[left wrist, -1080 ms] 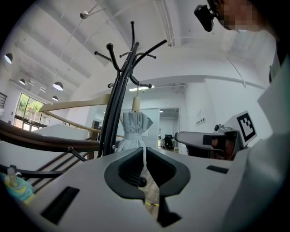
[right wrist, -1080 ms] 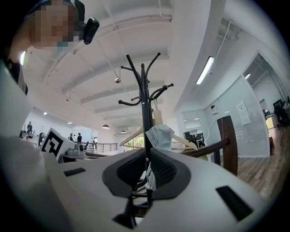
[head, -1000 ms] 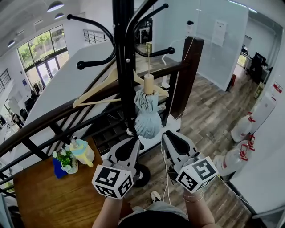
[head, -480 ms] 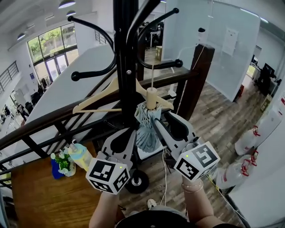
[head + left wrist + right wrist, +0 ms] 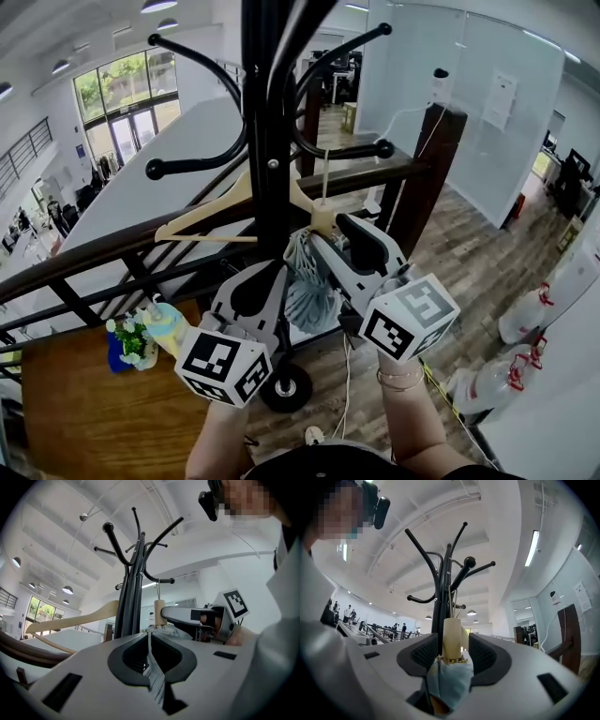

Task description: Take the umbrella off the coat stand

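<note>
A folded light-blue umbrella (image 5: pixel 305 291) with a beige handle (image 5: pixel 323 217) hangs by its loop from a hook of the black coat stand (image 5: pixel 267 112). My right gripper (image 5: pixel 328 230) reaches up around the umbrella's top. Its jaws are opening, and in the right gripper view the handle (image 5: pixel 451 637) and bunched fabric (image 5: pixel 450 679) sit between them with small gaps beside the handle. My left gripper (image 5: pixel 272 274) is at the umbrella's left side next to the pole. In the left gripper view its jaws (image 5: pixel 149 637) are shut on a thin strip of the pale fabric.
A wooden hanger (image 5: pixel 202 211) hangs on the stand behind the umbrella. A dark wooden railing (image 5: pixel 94 258) and post (image 5: pixel 427 169) run behind. Below left, a table (image 5: pixel 84 422) carries a flower pot (image 5: pixel 131 342) and a bottle (image 5: pixel 169 323). The stand's base (image 5: pixel 286 389) is underneath.
Both grippers have risen toward the umbrella. The right gripper went from shut below the umbrella to open-jawed around its top and handle.
</note>
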Demonstrator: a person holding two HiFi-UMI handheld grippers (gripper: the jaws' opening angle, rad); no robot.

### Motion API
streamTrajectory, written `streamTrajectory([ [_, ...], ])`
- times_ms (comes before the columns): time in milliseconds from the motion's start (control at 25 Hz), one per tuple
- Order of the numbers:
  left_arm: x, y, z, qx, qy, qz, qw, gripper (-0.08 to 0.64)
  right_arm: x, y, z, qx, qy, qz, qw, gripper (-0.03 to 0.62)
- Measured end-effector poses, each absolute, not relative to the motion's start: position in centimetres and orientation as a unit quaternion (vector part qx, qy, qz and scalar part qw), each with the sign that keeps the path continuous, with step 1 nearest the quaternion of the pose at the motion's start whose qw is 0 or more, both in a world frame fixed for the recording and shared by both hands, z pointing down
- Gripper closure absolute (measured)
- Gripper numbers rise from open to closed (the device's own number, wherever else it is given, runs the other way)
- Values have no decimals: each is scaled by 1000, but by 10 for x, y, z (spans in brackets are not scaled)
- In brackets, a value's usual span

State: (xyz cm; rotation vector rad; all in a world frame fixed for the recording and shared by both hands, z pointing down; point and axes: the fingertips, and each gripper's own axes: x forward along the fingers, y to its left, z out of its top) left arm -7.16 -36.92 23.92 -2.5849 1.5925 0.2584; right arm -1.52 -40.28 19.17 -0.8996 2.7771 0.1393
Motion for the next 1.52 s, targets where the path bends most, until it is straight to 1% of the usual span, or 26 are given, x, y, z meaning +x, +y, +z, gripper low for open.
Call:
streamTrajectory([
  [360,-75,-378,233,-838,536,93,52,534,-30,-415,192,-303,948,62,73,396],
  [520,-77,-380,233,-835,539,99,52,534,-35,-415,193,-293,951,73,63,423],
  [920,-78,-379,231,-827,549,107,51,535,-26,-416,190,-299,949,63,72,433],
  [1520,-64,-372,223,-835,536,109,60,534,1,-409,152,-320,937,97,100,431],
])
